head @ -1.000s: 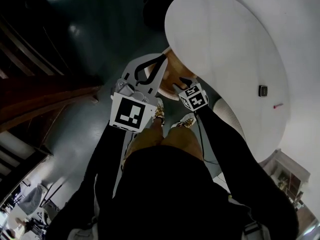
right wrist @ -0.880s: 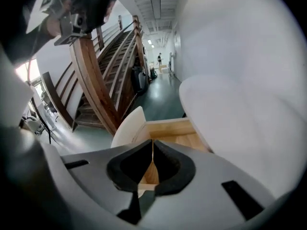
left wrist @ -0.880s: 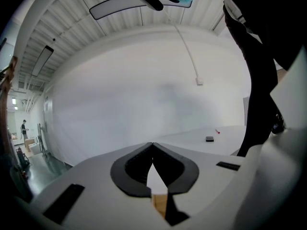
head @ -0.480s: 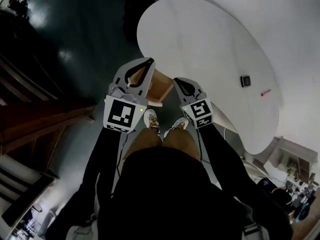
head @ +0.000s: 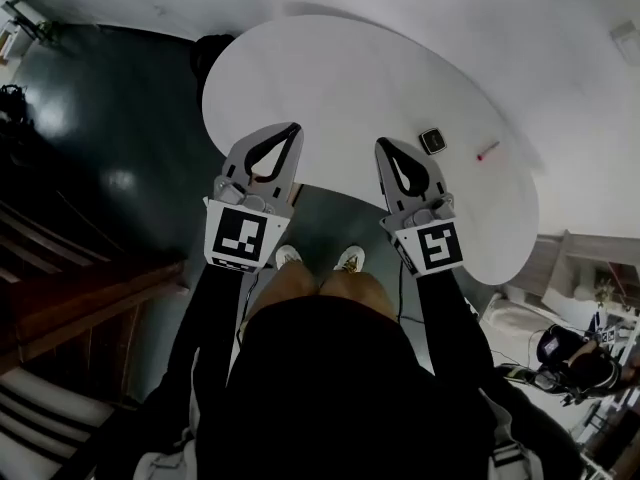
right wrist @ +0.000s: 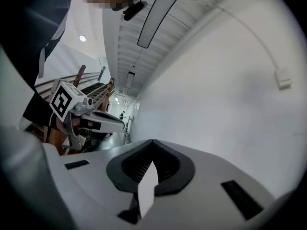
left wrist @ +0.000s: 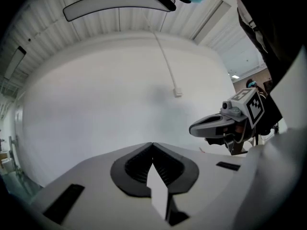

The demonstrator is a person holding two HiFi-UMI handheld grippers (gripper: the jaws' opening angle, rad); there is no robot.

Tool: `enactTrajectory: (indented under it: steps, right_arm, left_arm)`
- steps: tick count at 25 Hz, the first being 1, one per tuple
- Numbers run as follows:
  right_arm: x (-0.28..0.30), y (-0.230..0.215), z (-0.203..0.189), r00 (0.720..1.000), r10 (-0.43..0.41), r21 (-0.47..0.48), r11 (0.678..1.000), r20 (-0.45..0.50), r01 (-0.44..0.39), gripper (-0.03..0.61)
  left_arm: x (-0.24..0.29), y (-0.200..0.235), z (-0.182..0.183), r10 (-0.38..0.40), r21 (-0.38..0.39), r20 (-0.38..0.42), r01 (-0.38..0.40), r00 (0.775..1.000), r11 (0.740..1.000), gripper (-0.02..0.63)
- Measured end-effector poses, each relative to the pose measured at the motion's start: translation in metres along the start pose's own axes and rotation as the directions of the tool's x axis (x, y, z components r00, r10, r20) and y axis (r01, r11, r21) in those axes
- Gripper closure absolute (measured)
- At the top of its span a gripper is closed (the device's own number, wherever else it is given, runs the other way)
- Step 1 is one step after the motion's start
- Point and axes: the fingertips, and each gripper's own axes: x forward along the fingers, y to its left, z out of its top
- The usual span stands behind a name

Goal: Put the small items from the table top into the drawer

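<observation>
- The left gripper (head: 293, 130) is held over the table's near part. Its jaws are seen pressed together in its own view, w/ nothing between.
- The table (head: 340, 68) (white, oval) is shown by the head view only. Both gripper views are filled w/ a white wall (left wrist: 96, 104).
- The right gripper (head: 384, 145) is closed tip to tip, empty.
- The small dark square item (head: 432, 140) lies on the table top just right of that tip, not touched; details too small to be read.
- The thin red item (head: 487, 150) lies further right, nr the edge; its kind cannot be told.
</observation>
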Motion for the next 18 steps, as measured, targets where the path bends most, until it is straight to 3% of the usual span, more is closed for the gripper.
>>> enactTrajectory:
  steps: [6,10,18]
  right_arm:
    - [-0.063,-0.080,0.032,0.982,-0.155,0.027,0.988,0.108,0.153,0.552]
    - [-0.096,-0.110,0.030,0.975,-0.186,-0.004,0.982,0.119,0.188,0.552]
    - [-0.131,-0.150,0.017,0.966,-0.221,0.035,0.975,0.136,0.218,0.552]
  left_arm:
    - [0.050,-0.055,0.038,-0.076,0.037,0.052,0.074,0.996,0.997,0.598]
    - [0.072,-0.086,0.052,-0.104,0.048,0.074,0.101,0.992,0.994,0.598]
    - [0.112,-0.141,0.066,-0.156,0.063,0.079,0.151,0.985,0.987,0.598]
